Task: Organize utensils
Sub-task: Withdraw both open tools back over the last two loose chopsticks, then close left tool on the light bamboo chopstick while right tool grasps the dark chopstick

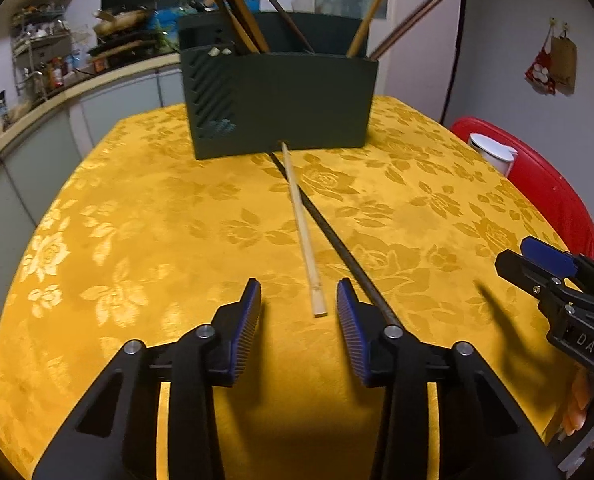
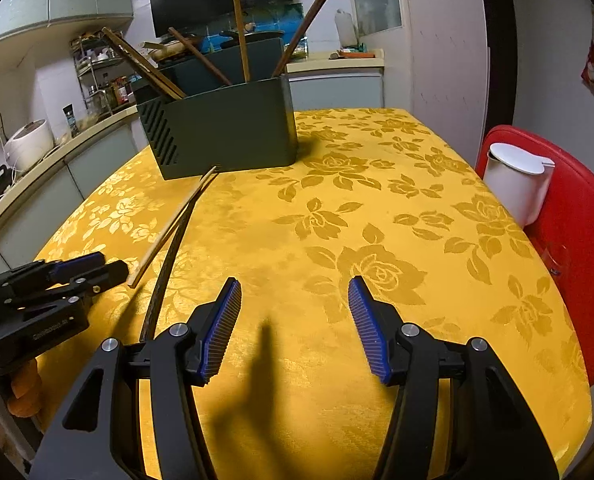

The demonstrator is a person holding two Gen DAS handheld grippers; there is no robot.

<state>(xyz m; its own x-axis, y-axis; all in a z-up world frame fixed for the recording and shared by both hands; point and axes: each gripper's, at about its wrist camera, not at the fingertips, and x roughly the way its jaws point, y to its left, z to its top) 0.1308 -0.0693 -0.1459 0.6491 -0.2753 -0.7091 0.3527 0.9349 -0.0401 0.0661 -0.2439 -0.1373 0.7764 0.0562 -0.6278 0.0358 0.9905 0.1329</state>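
1. The left gripper (image 1: 299, 296) is wide open and holds nothing; it hangs just above the table (image 1: 137, 220).
2. The near end of the pale chopstick (image 1: 303, 232) lies between its fingers, touching neither pad as far as the left view shows.
3. The dark chopstick (image 1: 337, 236) runs just outside its right finger and passes behind it, so its near end is hidden there.
4. Both sticks lie on the table and stretch straight ahead of the left gripper, crossing each other on the way; their far tips lie just at the foot of the holder (image 1: 281, 100).
5. The holder stands upright ahead of the left gripper, with several chopsticks (image 1: 371, 12) leaning out of it; their tops are cut off by the frame.
6. The right gripper (image 2: 295, 296) is also wide open and empty, over bare cloth, well to the right of the left one.
7. From the right gripper, the two loose sticks lie ahead to its left, and the holder is farther ahead on the left.
8. A white jug (image 2: 517, 180) sits on a red chair (image 2: 577, 240) to its right, beside the table's edge.
9. How the holder is divided inside cannot be made out.
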